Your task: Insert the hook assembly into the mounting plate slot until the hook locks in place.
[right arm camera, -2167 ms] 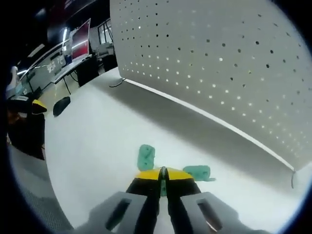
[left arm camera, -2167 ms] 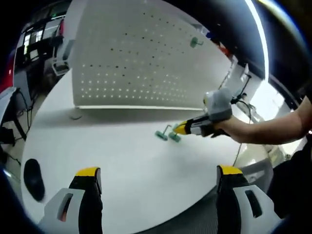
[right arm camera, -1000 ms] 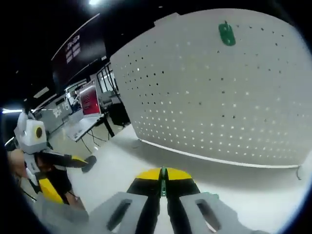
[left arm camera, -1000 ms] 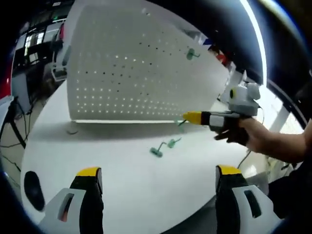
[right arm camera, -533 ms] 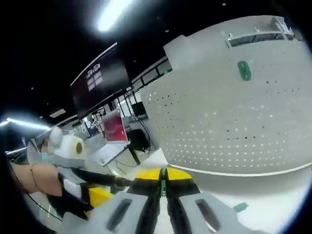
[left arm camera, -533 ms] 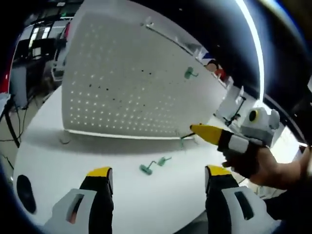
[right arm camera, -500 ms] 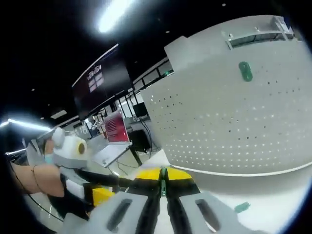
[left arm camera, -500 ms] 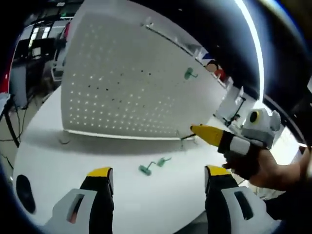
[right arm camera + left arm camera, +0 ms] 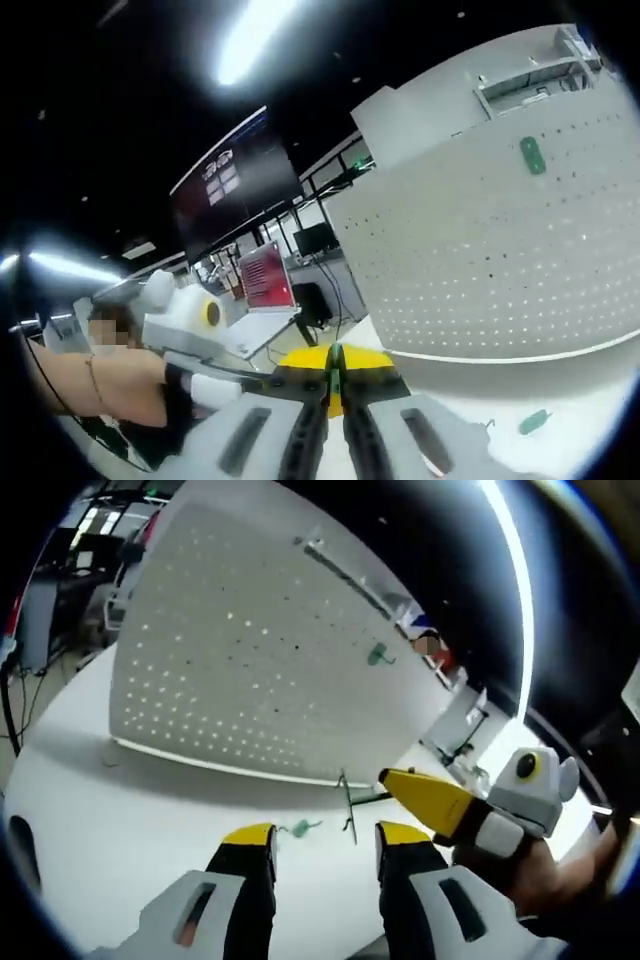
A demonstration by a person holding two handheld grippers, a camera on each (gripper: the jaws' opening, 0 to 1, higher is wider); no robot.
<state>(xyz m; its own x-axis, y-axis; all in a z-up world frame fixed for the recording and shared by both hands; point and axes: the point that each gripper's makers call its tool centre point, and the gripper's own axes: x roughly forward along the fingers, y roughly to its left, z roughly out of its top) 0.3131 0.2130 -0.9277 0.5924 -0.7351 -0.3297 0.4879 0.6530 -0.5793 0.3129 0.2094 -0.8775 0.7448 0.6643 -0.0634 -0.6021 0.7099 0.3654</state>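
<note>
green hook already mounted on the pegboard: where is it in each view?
Left gripper view: the mounted green hook sits right of centre, upper half, high on the white pegboard.
Right gripper view: the hook is at upper right, near the board's top edge.
Shared landmark: the pegboard itself.

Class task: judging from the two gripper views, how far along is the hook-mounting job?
Done: one green hook already hangs on the white perforated mounting plate. In hand: the right hand-held gripper is shut on a thin wire hook, held above the white table in front of the plate. Left: inserting it; another green hook lies on the table. The left hand-held gripper is open.
</note>
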